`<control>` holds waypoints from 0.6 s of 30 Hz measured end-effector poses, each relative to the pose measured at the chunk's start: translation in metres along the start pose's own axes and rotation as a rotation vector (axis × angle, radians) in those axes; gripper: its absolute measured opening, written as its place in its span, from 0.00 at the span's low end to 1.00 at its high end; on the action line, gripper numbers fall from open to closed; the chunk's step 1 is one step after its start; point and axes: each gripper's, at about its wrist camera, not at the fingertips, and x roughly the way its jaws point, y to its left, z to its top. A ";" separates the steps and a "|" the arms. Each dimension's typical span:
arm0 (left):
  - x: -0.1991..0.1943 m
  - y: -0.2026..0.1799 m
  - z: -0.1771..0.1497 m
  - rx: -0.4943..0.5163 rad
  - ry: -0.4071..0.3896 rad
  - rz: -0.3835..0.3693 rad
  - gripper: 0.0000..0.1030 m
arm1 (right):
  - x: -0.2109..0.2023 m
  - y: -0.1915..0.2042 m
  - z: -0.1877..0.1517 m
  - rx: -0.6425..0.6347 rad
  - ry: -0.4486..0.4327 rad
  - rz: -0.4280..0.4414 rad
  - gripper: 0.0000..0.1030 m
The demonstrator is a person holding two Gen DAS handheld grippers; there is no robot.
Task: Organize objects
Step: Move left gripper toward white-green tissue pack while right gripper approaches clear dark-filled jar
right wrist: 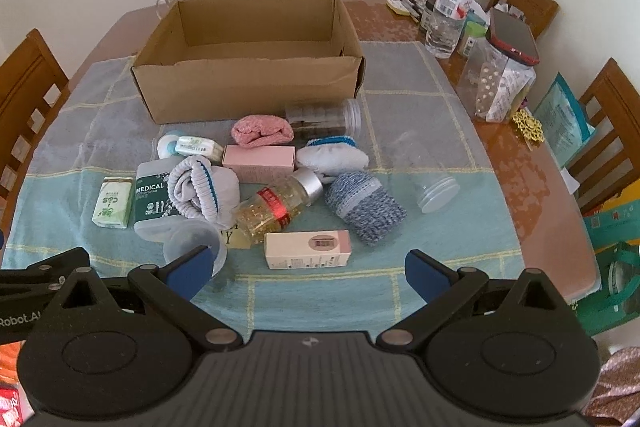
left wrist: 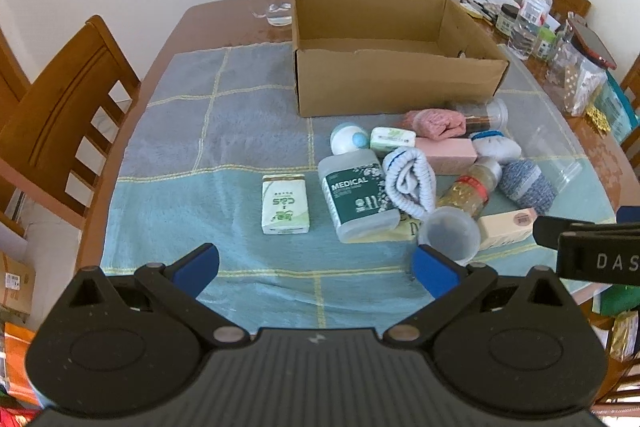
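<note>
Both grippers hover above the near edge of the table, jaws spread wide and holding nothing. This posture suits an approach phase: the fingers stay clear of the clutter until a target is chosen.

The left gripper (left wrist: 316,267) points at open cloth, with the green tissue pack (left wrist: 285,203) lying apart from the heap just ahead. Its isolation makes it the easiest first pick for this side.

The right gripper (right wrist: 308,273) faces the cream carton (right wrist: 308,249), which lies flat just beyond the fingertips. The carton offers long parallel sides for a straight pinch.

The cardboard box (right wrist: 248,89) stands open at the far side of the checked cloth (right wrist: 320,299) and appears empty, so it is judged to be the receptacle. Sorting appears not yet begun.

The heap sits between grippers and box:
- MEDICAL swab container (right wrist: 154,203), flat, touching the white sock (right wrist: 202,193).
- Gold-filled bottle (right wrist: 280,207), on its side, resting against the blue knit sock (right wrist: 364,205).
- Pink box (right wrist: 259,159), behind the bottle.
- Pink cloth roll (right wrist: 262,130), nearest the box wall.
- Clear cup (right wrist: 194,245), close to the right gripper's left finger.

Overlapping items are likely to shift when a neighbour is lifted.
</note>
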 end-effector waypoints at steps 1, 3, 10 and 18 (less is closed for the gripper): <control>0.002 0.003 0.000 0.007 0.002 -0.004 1.00 | 0.002 0.003 0.000 0.007 0.004 0.000 1.00; 0.007 0.008 0.001 0.022 0.003 -0.014 1.00 | 0.005 0.007 0.000 0.017 0.010 0.000 1.00; 0.028 0.030 0.005 0.075 0.011 -0.034 1.00 | 0.017 0.027 -0.001 0.040 0.012 0.005 1.00; 0.053 0.051 0.014 0.149 -0.037 -0.038 0.99 | 0.030 0.046 -0.003 0.057 0.003 -0.005 1.00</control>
